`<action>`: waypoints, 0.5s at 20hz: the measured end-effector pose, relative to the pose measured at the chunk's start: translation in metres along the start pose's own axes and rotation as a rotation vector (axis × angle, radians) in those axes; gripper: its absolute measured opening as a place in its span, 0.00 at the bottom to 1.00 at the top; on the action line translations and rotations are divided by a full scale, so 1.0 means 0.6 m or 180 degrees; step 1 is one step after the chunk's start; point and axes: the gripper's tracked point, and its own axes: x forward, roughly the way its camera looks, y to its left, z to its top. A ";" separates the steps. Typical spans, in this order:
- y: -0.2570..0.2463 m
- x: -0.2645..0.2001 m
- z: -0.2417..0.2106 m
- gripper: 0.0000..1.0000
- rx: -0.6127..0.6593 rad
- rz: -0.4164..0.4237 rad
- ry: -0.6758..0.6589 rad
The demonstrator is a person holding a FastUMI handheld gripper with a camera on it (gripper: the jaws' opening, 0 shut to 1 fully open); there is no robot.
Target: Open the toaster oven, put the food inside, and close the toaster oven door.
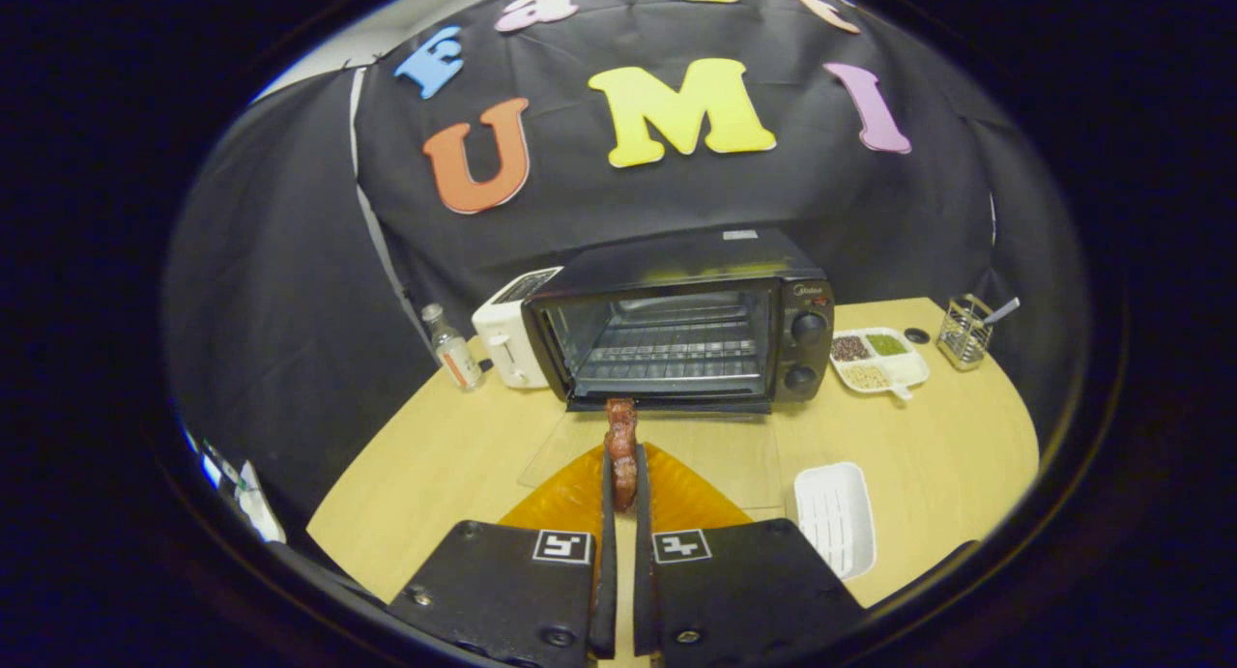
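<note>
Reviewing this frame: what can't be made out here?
- Gripper view: the claw is shut on the food; its fingers hide the food's lower part.
- What the orange piece under the claw is: half covered by the fingers.
- Toaster oven knob settings: too small.
- Divided dish contents: too small to identify.
- Small bottle label: blurred.

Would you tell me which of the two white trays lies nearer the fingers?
The empty ribbed white tray beside the fingers, which grip the reddish sausage; the divided white tray holding grains sits by the black toaster oven.
</note>
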 end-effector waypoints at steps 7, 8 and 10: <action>-0.030 0.147 0.032 0.10 0.1570 0.0188 -0.0151; -0.029 0.162 0.044 0.10 0.1801 0.0271 -0.0213; -0.027 0.194 0.058 0.10 0.2170 0.0402 -0.0267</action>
